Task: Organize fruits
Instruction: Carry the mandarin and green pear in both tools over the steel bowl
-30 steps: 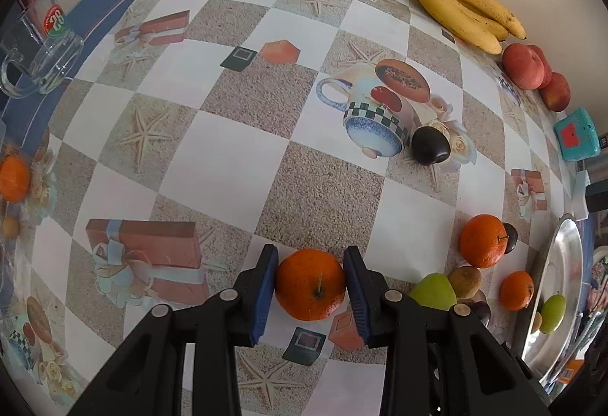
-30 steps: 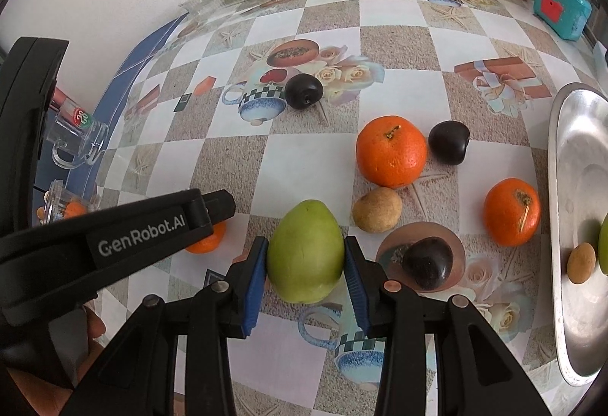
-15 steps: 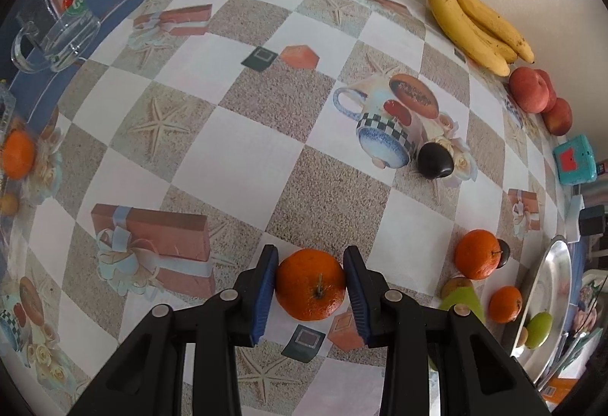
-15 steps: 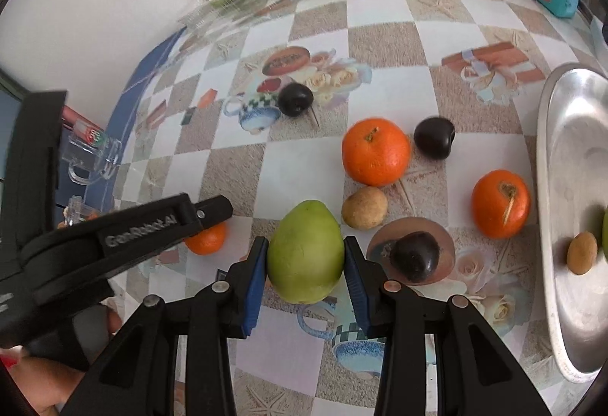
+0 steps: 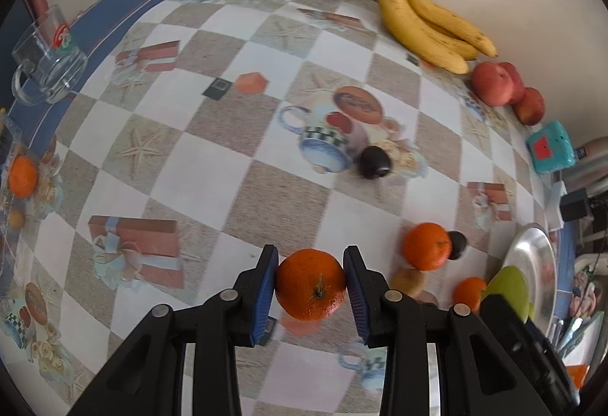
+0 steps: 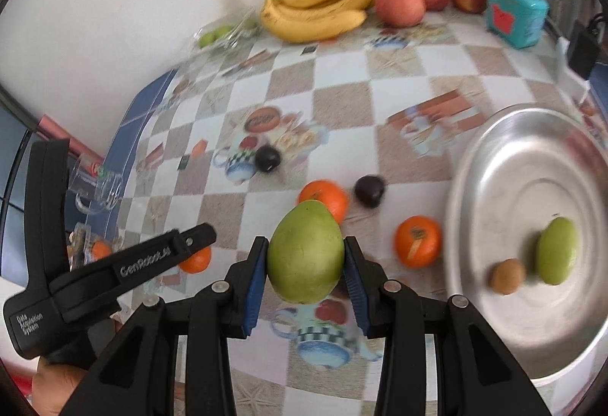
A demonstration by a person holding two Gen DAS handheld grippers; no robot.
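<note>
The table (image 6: 342,104) was covered by a checked cloth, with bananas (image 6: 319,9) and apples (image 6: 402,3) ranged along the wall. At its right edge a metal tray (image 6: 494,157) was seen, already holding a green fruit (image 6: 556,250) and a small brown one (image 6: 507,275). That tray was judged the likely sorting place.

The mango (image 6: 306,252) was clamped between the blue pads of the right gripper (image 6: 306,264), clear of the cloth, near the tray's rim. It should be carried over the rim high enough to clear it and lowered into bare metal, apart from the two fruits lying there, before the jaws are eased, lest it roll.

The orange (image 5: 309,283) was held likewise in the left gripper (image 5: 309,287), above the cloth. Two loose oranges (image 6: 418,241) and dark plums (image 6: 368,190) lay between the grippers and the tray; these should be passed over, not brushed.
</note>
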